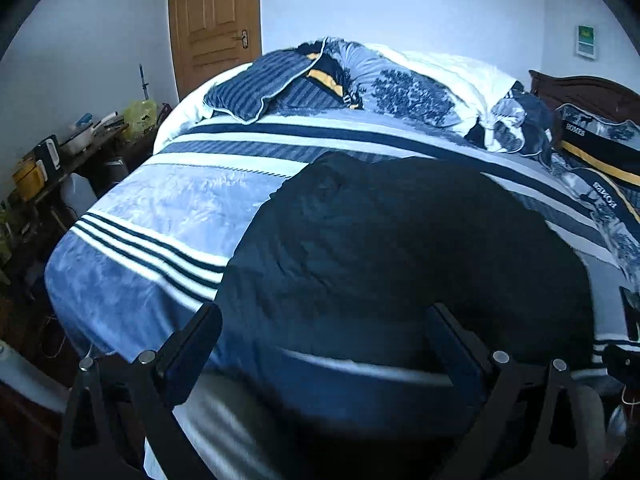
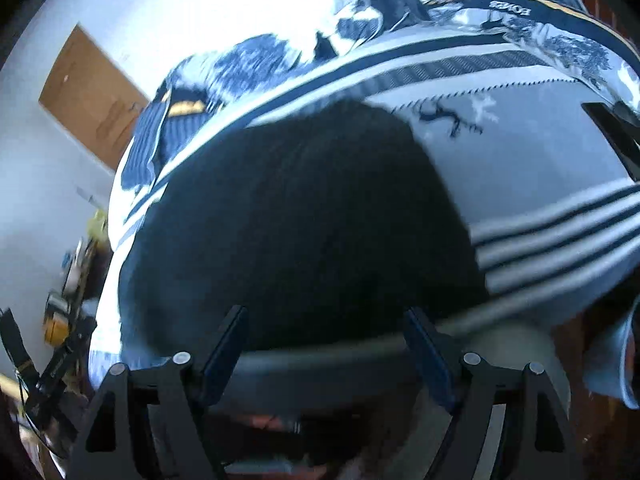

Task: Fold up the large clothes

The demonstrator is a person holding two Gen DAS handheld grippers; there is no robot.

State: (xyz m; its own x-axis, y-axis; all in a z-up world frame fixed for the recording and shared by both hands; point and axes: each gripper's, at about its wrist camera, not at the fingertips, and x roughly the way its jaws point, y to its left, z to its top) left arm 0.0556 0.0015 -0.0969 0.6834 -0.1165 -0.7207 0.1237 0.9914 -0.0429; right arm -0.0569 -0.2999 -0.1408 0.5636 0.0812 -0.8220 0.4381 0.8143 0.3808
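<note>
One dark garment (image 1: 400,248), one bed (image 1: 160,208), one door (image 1: 214,20).

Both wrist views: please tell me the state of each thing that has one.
Left gripper: open, holding nothing.
Right gripper: open, holding nothing.
Dark garment: lying on the bed, bunched.
Door: closed.
Quilt: rumpled at the far side.
</note>
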